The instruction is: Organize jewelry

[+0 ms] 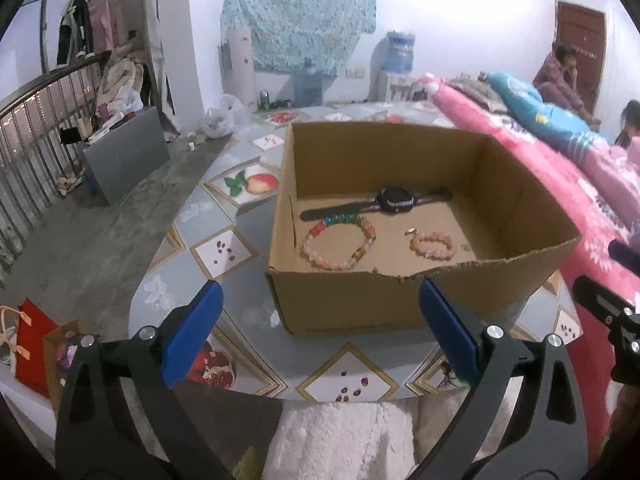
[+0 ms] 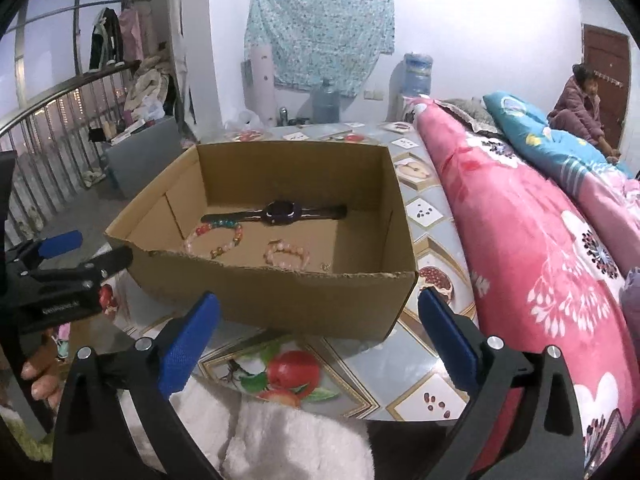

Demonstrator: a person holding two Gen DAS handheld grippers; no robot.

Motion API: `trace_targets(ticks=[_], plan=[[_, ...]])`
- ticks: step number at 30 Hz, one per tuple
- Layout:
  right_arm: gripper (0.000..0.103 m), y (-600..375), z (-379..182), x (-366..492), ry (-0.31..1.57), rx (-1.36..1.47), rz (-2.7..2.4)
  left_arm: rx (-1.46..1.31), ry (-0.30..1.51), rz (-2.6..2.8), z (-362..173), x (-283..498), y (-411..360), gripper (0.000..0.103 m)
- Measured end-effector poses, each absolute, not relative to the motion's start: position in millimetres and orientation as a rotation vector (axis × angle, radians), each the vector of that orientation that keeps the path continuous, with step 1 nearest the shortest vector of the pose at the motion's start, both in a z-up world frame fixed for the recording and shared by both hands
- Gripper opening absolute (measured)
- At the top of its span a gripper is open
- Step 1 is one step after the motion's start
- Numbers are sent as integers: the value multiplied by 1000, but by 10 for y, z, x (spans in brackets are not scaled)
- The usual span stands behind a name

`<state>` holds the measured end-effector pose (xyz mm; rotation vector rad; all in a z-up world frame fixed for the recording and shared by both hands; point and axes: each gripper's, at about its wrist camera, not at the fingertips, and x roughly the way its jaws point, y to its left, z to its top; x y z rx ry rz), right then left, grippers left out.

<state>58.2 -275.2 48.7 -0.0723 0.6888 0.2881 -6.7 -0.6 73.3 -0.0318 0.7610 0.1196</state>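
Note:
An open cardboard box [image 1: 360,304] [image 2: 304,300] stands on the patterned table. Inside lie a black watch [image 1: 394,200] [image 2: 280,211], a large multicoloured bead bracelet [image 1: 340,244] [image 2: 218,238] and a small pink bead bracelet [image 1: 434,245] [image 2: 287,256]. My left gripper [image 1: 320,332] is open and empty, just before the box's near wall. My right gripper [image 2: 318,336] is open and empty, also in front of the box. The left gripper also shows in the right wrist view [image 2: 68,264], and part of the right gripper shows in the left wrist view [image 1: 608,312].
The table [image 1: 224,248] has a fruit-print cover. A pink quilt [image 2: 520,240] lies along its right side. A white fluffy cloth [image 2: 288,440] is at the near edge. A red gift bag [image 1: 32,336] sits on the floor at left. People sit at the far right.

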Motion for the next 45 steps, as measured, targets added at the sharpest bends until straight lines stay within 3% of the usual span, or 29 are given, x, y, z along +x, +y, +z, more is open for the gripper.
trace_targets(ticks=[6,20,45], plan=[[97,-2813,448,614,707,-3,280,-37,788,123,691,-53,-106,95],[97,-2695,27,874,958,39,258,-79,925,171,448,64,-136,95],[97,-2707,49,1005,986,67,249,-110,974,193,391,153,-140,95]])
